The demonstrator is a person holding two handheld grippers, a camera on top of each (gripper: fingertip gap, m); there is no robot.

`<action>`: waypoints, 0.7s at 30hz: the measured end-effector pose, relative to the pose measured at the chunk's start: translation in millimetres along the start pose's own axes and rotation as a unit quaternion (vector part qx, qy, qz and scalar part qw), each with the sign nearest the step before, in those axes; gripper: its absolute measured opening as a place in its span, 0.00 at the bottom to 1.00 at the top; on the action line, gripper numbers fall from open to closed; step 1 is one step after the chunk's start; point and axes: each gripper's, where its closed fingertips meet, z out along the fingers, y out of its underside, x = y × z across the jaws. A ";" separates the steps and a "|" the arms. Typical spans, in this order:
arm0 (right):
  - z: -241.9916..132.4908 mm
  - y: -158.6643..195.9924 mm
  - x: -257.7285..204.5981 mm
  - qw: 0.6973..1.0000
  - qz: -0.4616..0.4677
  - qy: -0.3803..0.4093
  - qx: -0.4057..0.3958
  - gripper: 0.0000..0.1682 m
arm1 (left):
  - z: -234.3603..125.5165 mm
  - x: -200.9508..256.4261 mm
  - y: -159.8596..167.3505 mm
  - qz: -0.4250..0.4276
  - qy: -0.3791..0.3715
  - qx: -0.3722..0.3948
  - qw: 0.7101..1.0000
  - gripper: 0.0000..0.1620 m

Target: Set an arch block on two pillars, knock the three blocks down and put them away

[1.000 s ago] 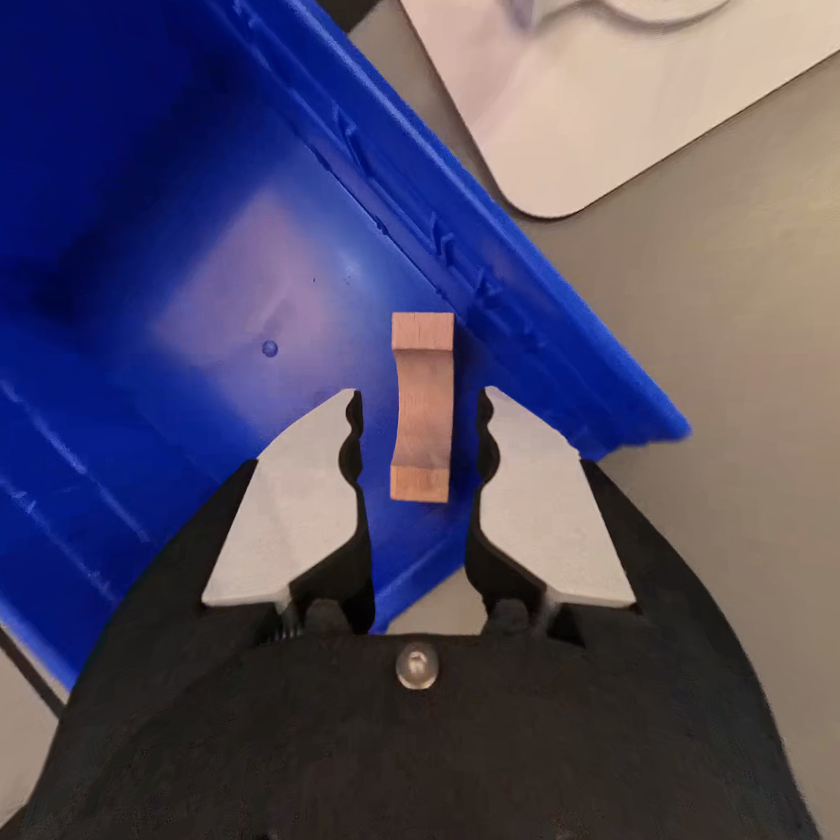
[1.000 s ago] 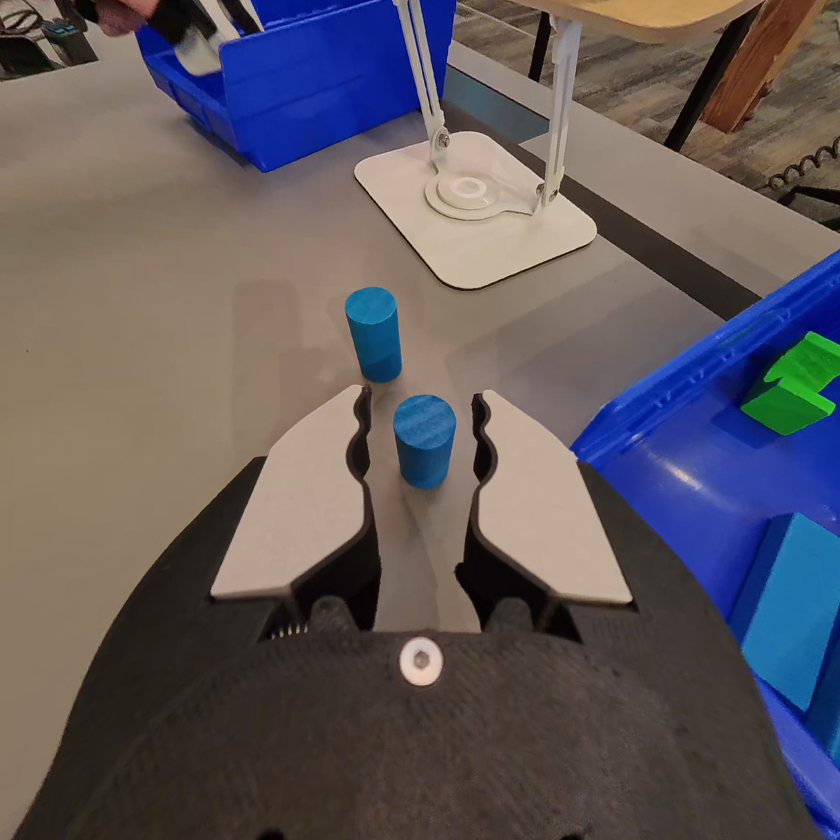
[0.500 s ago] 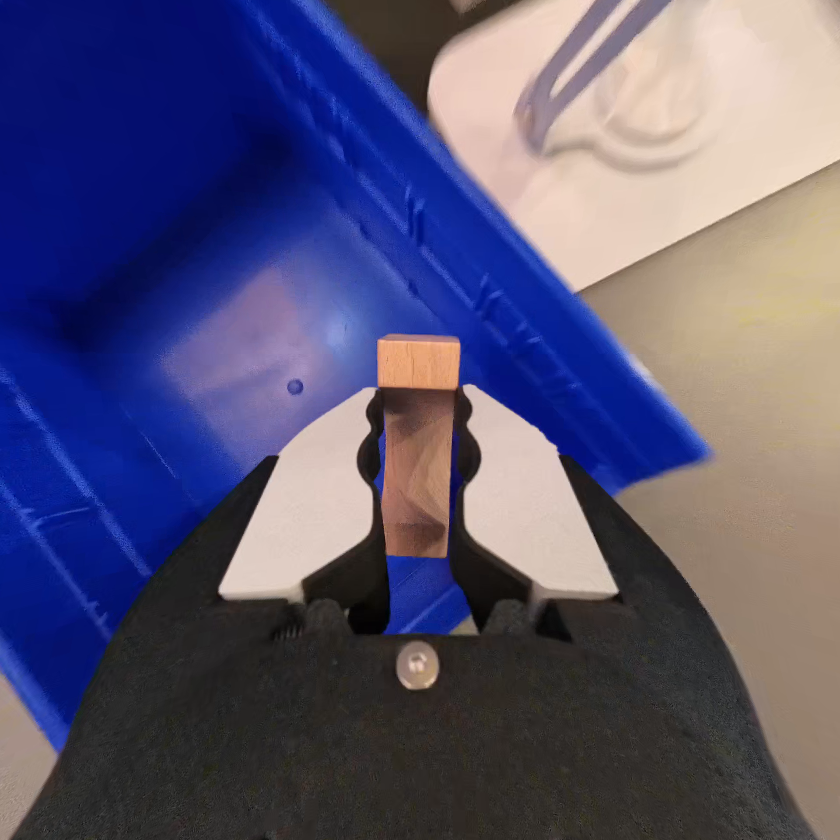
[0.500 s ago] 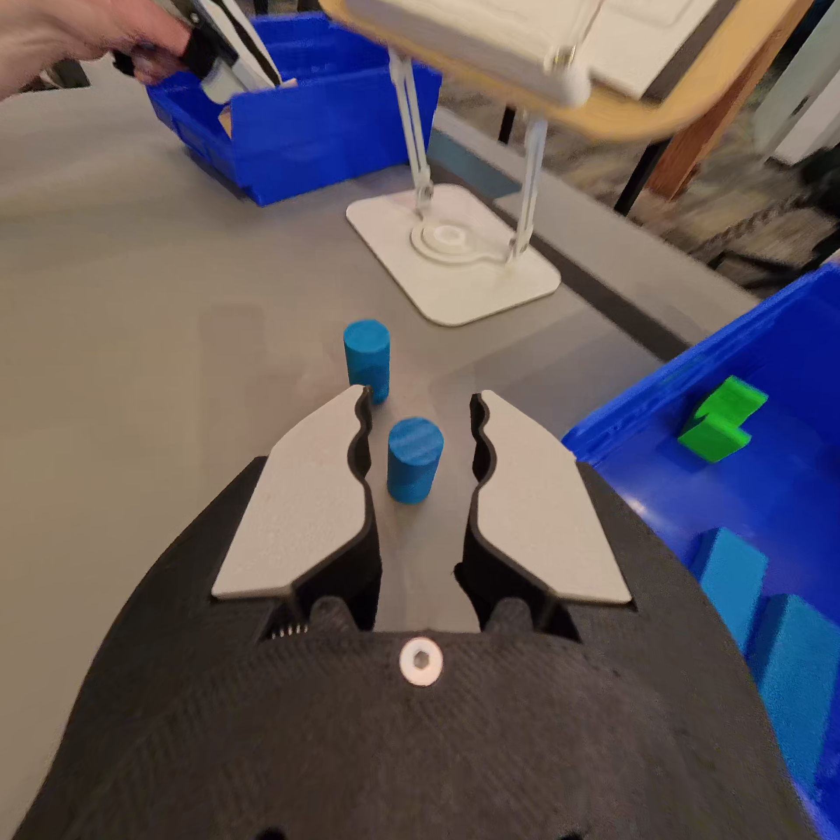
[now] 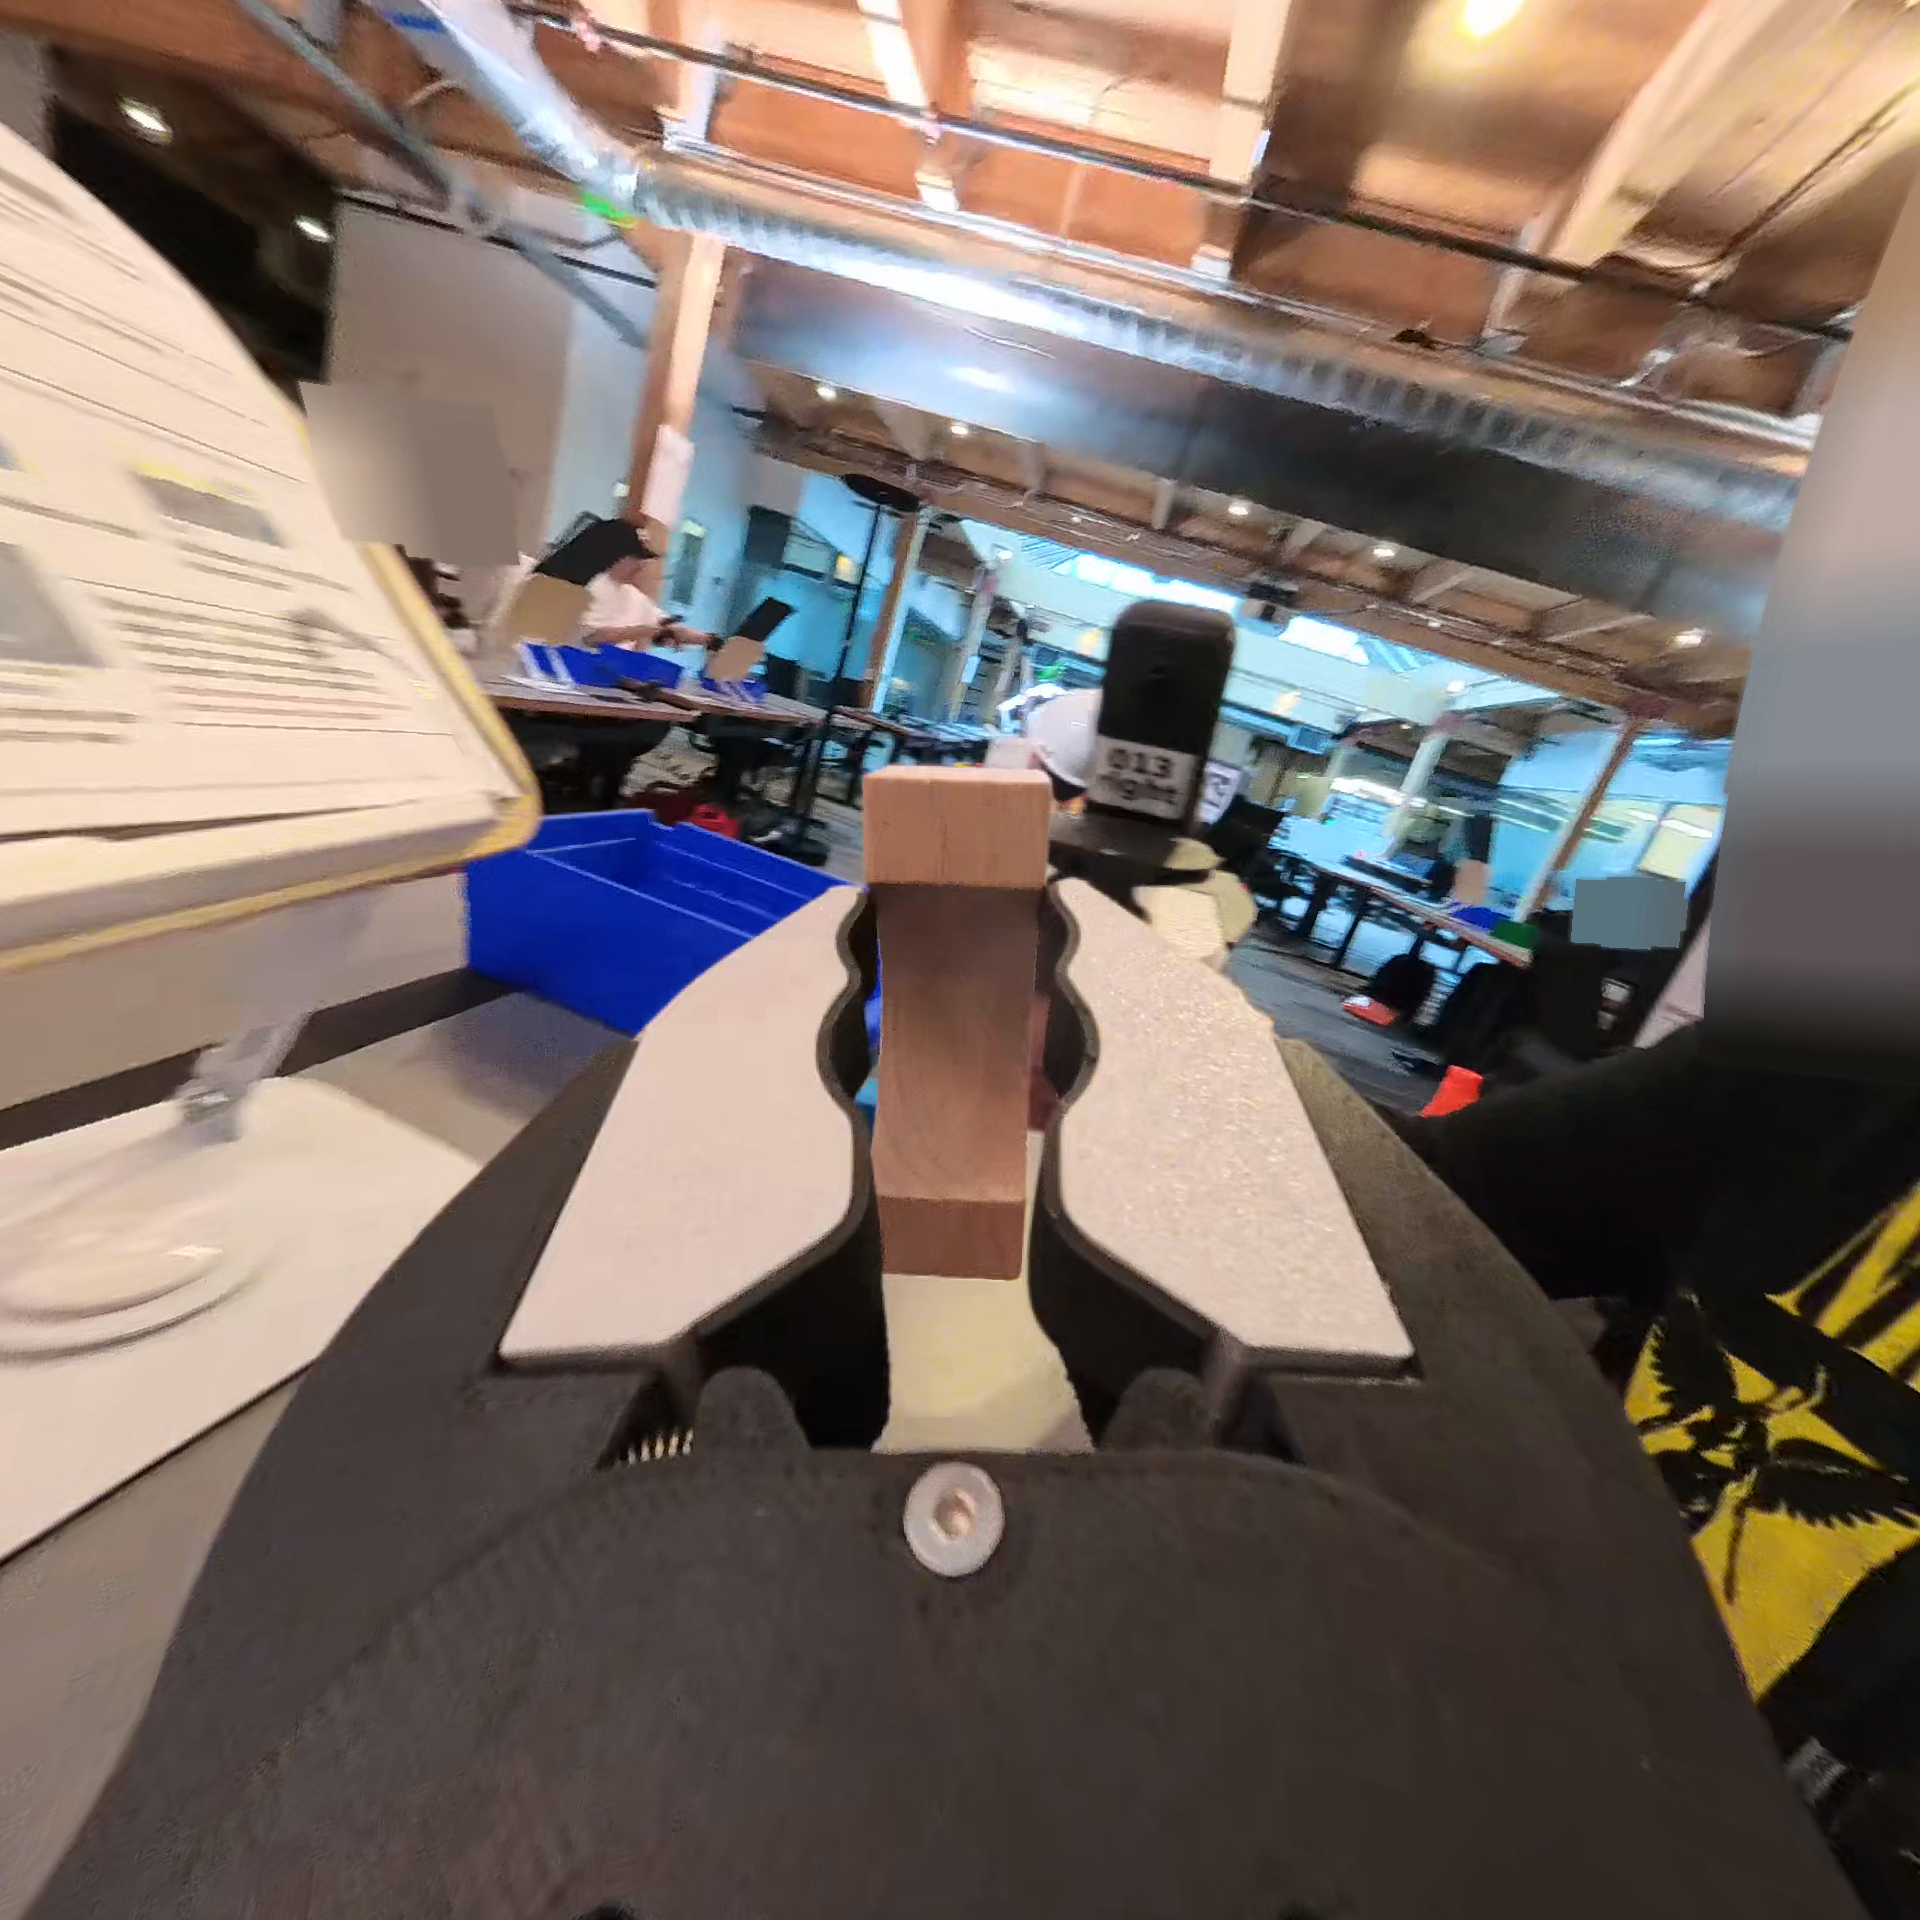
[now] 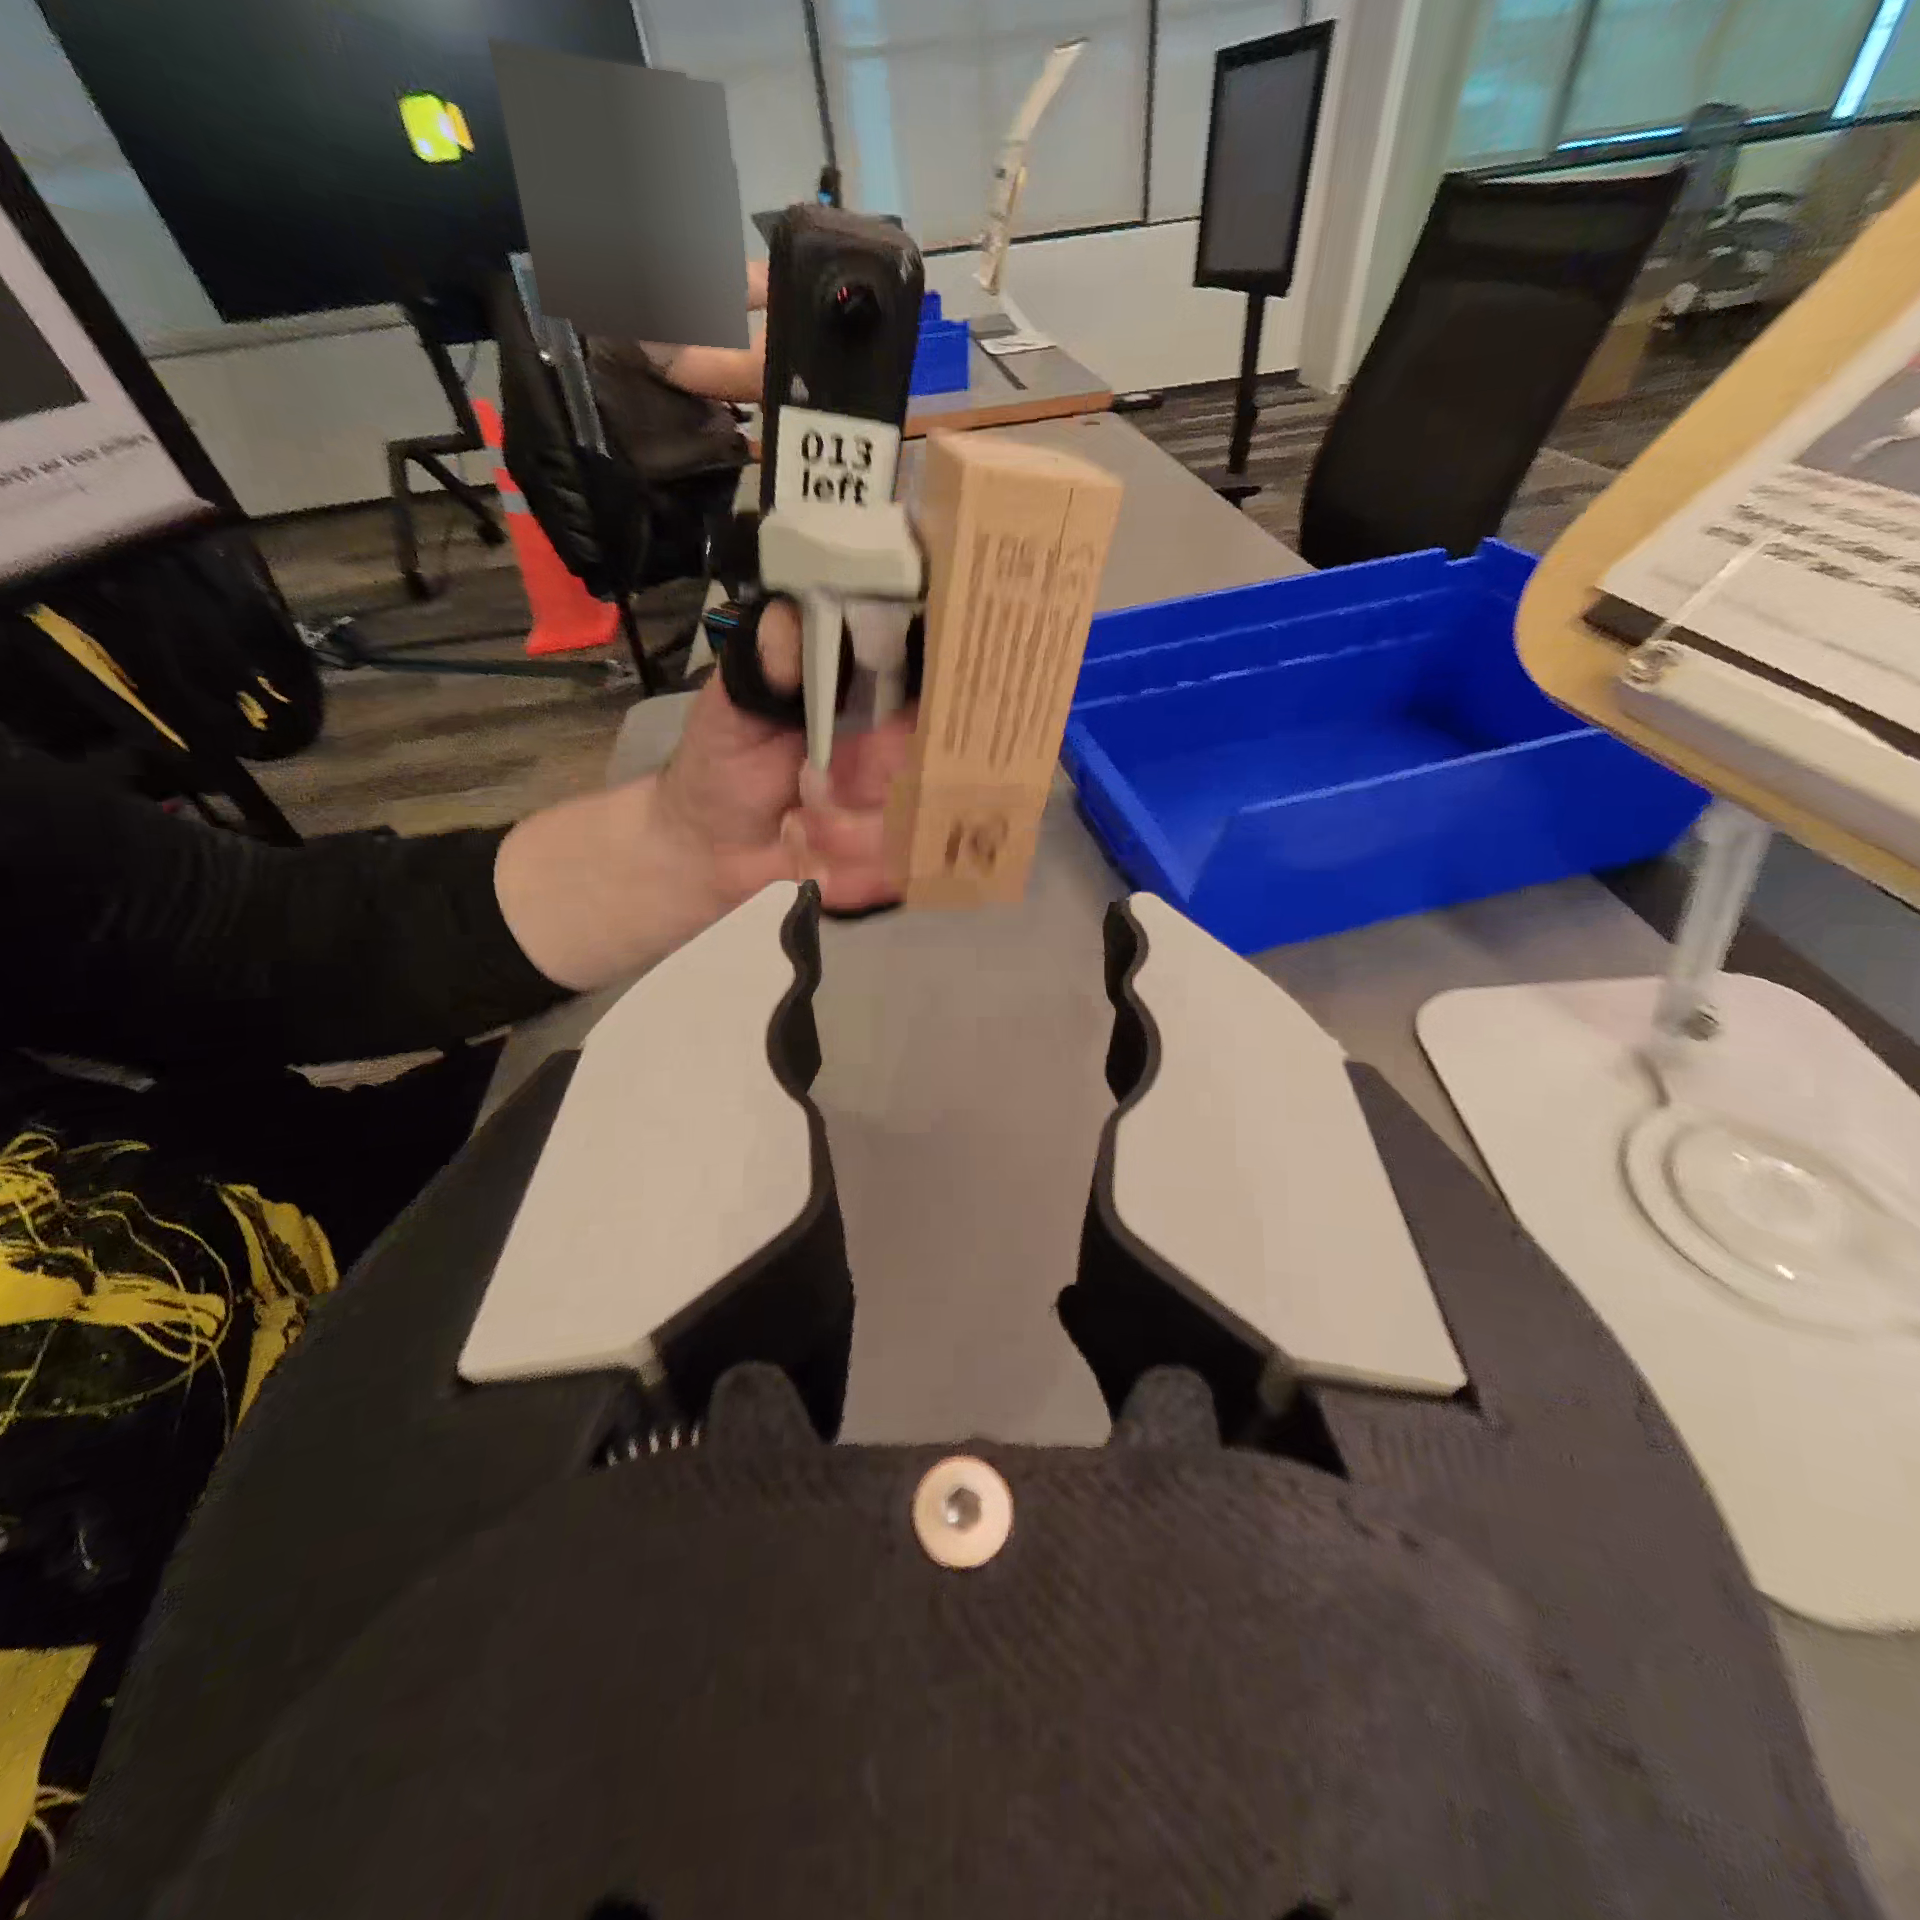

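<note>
Up front in the left wrist view, the left gripper [image 5: 954, 1049] pinches the wooden arch block [image 5: 954, 1023] on end, lifted out of the blue bin [image 5: 623, 914] it was over before. Right wrist view adds the hand [image 6: 727, 800] holding that gripper upright; the right gripper [image 6: 961, 997] is spread with nothing in it, and the pillars have left its view.

Your left gripper [image 5: 954, 935] is raised and points level across the room, its two pale fingers [image 5: 727, 1132] drawn in close and pinching what sits between them; in the right wrist view your hand [image 6: 727, 800] wraps its black handle, wrist bare below a dark sleeve [image 6: 239, 935]. Your right gripper [image 6: 961, 935] faces the left one, tilted slightly down, its jaws spread wide with nothing between them
</note>
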 end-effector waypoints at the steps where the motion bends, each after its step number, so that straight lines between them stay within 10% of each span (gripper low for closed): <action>1: 5.8 -2.6 0.0 1.000 0.006 -0.006 0.004 0.33 | 8.7 5.3 6.5 0.001 0.008 -0.002 1.000 0.18; 13: 0.2 -0.2 -3.2 0.999 0.015 -0.021 -0.042 0.20 | 45.9 25.7 35.6 -0.011 0.066 0.005 0.998 0.20; 21: -82.3 30.1 56.0 0.941 -0.072 0.097 -0.315 0.20 | 25.4 -15.3 48.4 0.005 -0.022 -0.012 1.000 0.06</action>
